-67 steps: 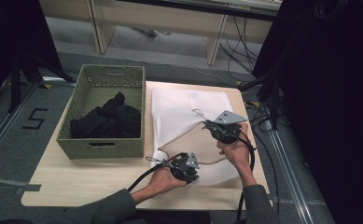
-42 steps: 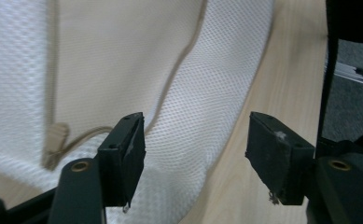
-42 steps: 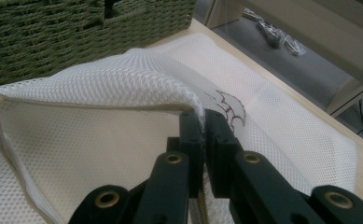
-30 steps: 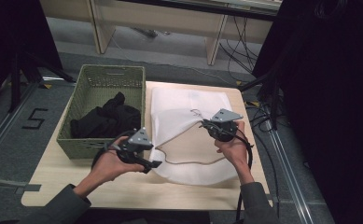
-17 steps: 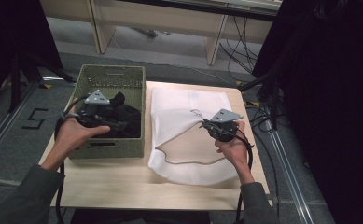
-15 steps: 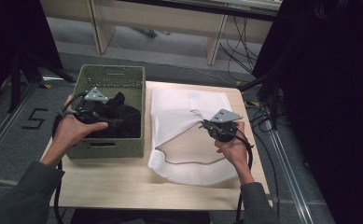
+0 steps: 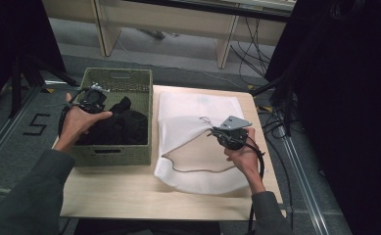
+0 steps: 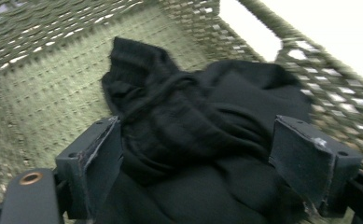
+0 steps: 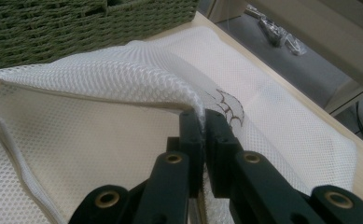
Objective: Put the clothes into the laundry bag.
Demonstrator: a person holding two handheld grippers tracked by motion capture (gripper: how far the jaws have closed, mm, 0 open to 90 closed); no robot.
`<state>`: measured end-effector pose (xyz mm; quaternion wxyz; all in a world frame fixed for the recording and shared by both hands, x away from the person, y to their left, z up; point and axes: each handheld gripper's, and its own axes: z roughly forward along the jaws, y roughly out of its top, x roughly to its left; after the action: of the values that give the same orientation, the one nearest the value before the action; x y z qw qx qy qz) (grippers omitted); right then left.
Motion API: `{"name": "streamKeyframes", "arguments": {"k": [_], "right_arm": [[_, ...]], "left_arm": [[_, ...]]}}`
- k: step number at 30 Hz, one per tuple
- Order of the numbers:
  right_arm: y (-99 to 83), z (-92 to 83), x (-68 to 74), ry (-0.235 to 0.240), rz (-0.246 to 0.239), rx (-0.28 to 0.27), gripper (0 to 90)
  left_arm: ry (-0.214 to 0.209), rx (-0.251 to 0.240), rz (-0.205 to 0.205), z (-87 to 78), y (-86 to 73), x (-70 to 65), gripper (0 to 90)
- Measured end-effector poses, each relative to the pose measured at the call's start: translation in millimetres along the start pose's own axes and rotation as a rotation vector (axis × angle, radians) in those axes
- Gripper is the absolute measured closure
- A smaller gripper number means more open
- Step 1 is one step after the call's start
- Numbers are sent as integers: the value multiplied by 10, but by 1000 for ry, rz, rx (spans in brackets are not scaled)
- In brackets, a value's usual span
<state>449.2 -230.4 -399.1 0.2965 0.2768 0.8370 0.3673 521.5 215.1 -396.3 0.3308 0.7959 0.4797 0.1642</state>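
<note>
A white mesh bag [image 7: 193, 110] lies flat on the wooden table [image 7: 129, 191]. My right gripper [image 7: 213, 132] is shut on the bag's upper edge and holds its mouth lifted; in the right gripper view the mesh [image 9: 100, 74] runs into the closed jaws of that gripper [image 9: 203, 114]. A green woven basket [image 7: 141, 98] stands to the left with black clothes [image 7: 122, 125] piled in it. My left gripper [image 7: 96, 102] hovers over the basket. Its jaws have just been opening, and in its own view this gripper [image 8: 195, 126] stands wide above a black garment [image 8: 193, 154], its pads not pressing on it.
The basket's woven wall [image 8: 39, 93] rises around the clothes. The table's right and front edges lie close to the bag. Black cables [image 7: 276, 122] trail off the right side. Desk legs [image 7: 225, 46] stand beyond the far edge.
My left hand has swung from the bag's front edge across to the basket and on toward its far left corner. The right gripper has stayed put, still holding the bag.
</note>
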Motion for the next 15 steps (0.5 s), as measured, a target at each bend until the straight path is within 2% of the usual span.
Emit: {"name": "streamKeyframes", "arguments": {"k": [1, 3, 4, 5, 6, 7, 8, 9, 11, 12, 13, 14, 15], "right_arm": [[-1, 4, -2, 1, 1, 2, 873], [-12, 13, 1, -3, 5, 3, 873], [-17, 17, -4, 1, 3, 3, 873], [-20, 13, 1, 3, 7, 8, 873], [-21, 9, 3, 7, 9, 12, 873], [-21, 15, 5, 3, 7, 4, 873], [-16, 13, 2, 11, 8, 7, 874], [-16, 16, 3, 3, -3, 3, 873], [-12, 14, 20, 9, 13, 11, 873], [-14, 18, 10, 8, -9, 9, 873], [-16, 21, 14, 23, -3, 14, 873], [-16, 22, 15, 22, -3, 14, 873], [-16, 22, 15, 23, -4, 14, 873]], "left_arm": [[-14, -21, -41, 55, -1, 18, 163], [-79, 4, -109, 99, 27, 48, 163], [-96, 14, -115, 105, 49, 56, 163], [-87, -4, -132, 125, 70, 41, 163], [-69, 0, -128, 148, 96, 28, 162], [-39, -4, -137, 194, 116, 0, 162], [-16, 16, -126, 231, 129, -6, 161], [-11, 60, -114, 253, 144, 6, 155], [-5, 88, -122, 315, 143, 3, 156], [17, 104, -108, 342, 132, -9, 153], [38, 114, -93, 365, 116, -25, 151], [38, 114, -93, 365, 116, -25, 152], [53, 134, -80, 372, 88, -36, 152]]}}
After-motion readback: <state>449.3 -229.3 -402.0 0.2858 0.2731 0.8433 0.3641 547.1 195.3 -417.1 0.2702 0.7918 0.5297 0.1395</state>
